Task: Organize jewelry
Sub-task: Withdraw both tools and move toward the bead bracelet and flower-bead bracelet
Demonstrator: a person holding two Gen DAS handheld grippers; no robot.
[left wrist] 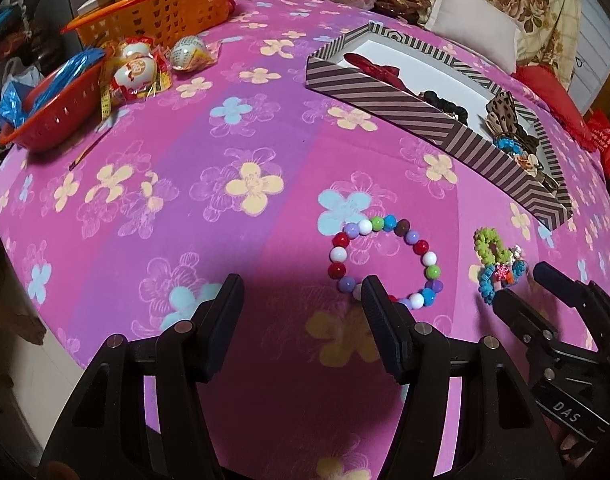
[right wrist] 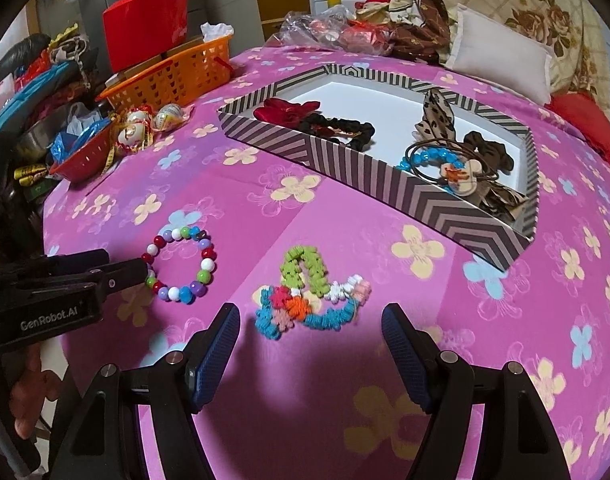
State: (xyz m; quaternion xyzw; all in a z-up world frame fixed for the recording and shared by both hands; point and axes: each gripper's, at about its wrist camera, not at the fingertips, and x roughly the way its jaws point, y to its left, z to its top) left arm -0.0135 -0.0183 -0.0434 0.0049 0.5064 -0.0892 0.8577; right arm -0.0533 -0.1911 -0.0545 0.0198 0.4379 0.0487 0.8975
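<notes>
**Two loose pieces short of the striped box, both grippers open over them**

Beaded bracelet (left wrist: 385, 266) lies flat on the pink flowered bedspread (left wrist: 193, 152), on the near side of the striped box (left wrist: 389, 96) and well apart from it. Just beside the bracelet, also short of the box: a tangle of crocheted flower bands (right wrist: 311, 300), green loop on top, blue and orange beneath.

Risks, as I judge them:
- Beads are round and hard. Pads closing on one bead could squirt the bracelet sideways, or catch only the elastic.
- Flower bands overlap. A pinch on one loop may drag the others, or lift part and drop the rest short of the box.
- The two grippers work close together; they could knock each other or nudge the neighbouring piece.
- Bedspread is soft; a deep pinch could gather cloth with the jewelry.

Left gripper (left wrist: 301, 292): jaws apart, nothing between them. Its right finger tip overlaps the bracelet's near-left edge in the left wrist view; contact can't be told. The bracelet sits mostly off to one side of the gap, not centred.

Right gripper (right wrist: 311, 326): jaws apart, empty. Flower bands lie just ahead of the gap, roughly centred between the fingers, not yet enclosed.

Box already holds dark scrunchies (right wrist: 345, 128), a blue bead string (right wrist: 425, 158) and a spotted bow (right wrist: 435, 114).
</notes>
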